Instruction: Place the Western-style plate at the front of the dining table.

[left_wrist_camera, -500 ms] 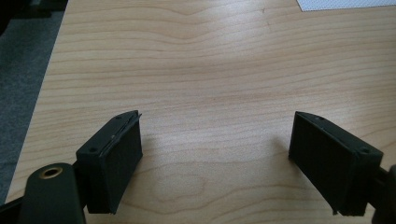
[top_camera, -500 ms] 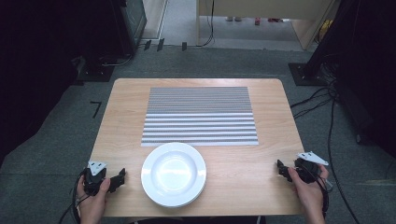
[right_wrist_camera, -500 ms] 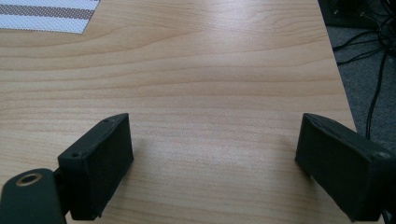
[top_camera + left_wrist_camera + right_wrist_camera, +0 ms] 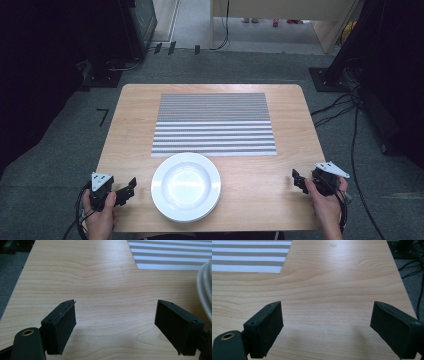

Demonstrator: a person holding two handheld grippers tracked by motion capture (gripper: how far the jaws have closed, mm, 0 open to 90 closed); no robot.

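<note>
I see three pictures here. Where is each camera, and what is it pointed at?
High view: above the person's side, looking forward and down on the wooden table; forearms, left gripper and right gripper enter from the bottom.
Left gripper view: rides on the left gripper, looking low across the table; its open black jaws rise from the bottom, the white plate at the right edge.
Right gripper view: rides on the right gripper, open jaws over bare wood.
Shared: both gripper views catch a corner of the striped placemat.
</note>
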